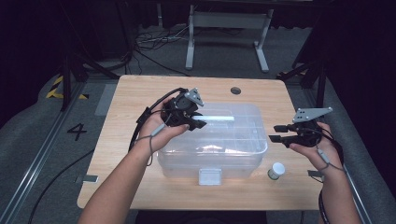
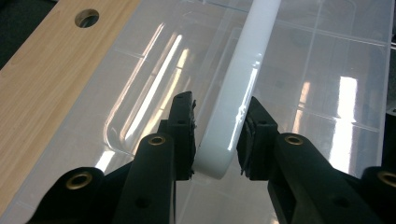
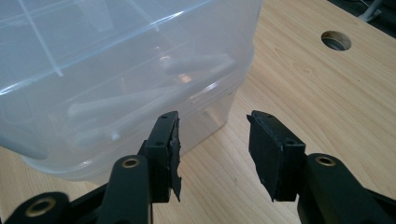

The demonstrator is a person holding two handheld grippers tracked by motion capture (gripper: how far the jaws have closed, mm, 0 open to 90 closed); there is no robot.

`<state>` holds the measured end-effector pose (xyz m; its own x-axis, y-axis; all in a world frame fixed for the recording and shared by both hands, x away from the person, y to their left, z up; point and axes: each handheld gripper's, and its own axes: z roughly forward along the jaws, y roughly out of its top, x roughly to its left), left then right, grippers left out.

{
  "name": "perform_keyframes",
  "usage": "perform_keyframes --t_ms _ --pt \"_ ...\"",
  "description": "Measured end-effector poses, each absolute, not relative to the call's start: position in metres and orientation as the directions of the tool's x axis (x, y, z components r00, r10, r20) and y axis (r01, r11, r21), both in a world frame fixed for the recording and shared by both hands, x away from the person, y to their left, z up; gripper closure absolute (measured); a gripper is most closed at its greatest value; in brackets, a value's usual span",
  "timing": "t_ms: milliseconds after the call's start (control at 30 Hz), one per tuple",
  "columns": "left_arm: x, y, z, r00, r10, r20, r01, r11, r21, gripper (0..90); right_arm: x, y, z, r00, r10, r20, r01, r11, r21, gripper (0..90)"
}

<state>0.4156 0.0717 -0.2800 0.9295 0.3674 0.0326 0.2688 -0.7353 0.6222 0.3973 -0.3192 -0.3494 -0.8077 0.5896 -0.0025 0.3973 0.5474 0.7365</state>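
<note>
White handle (image 2: 236, 88) between left tool (image 2: 217, 128) jaws, gripped.

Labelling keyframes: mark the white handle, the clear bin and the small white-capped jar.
white handle (image 2: 233, 93): left gripper view, on its bar between the jaws.
clear bin (image 1: 212, 165): high view, on its near wall.
small white-capped jar (image 1: 277, 169): high view, on its cap.

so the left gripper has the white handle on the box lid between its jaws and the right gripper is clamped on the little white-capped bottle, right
Not quite. The left gripper does have the white handle of the clear box between its jaws. But the right gripper is open with nothing between its jaws, as the right gripper view shows. In the high view the white-capped bottle stands alone on the table, nearer the person than that gripper.
</note>
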Motion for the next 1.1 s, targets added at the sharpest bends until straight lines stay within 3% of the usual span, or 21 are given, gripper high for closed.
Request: perform_keyframes --t_ms 400,667,1100 --pt "0.429 0.072 -0.267 0.925 0.38 0.029 0.282 -0.733 0.619 70.2 0.39 -0.323 -0.346 -0.819 0.574 0.0 0.376 0.537 0.755 58.5" --pt "0.438 0.07 -0.261 0.926 0.378 0.009 0.297 -0.741 0.602 70.2 0.382 -0.326 -0.343 -0.846 0.533 0.02 0.364 0.55 0.751 88.9" --pt "0.454 0.07 -0.252 0.919 0.394 -0.021 0.329 -0.736 0.592 69.8 0.373 -0.325 -0.345 -0.873 0.487 0.027 0.34 0.568 0.75 90.0"
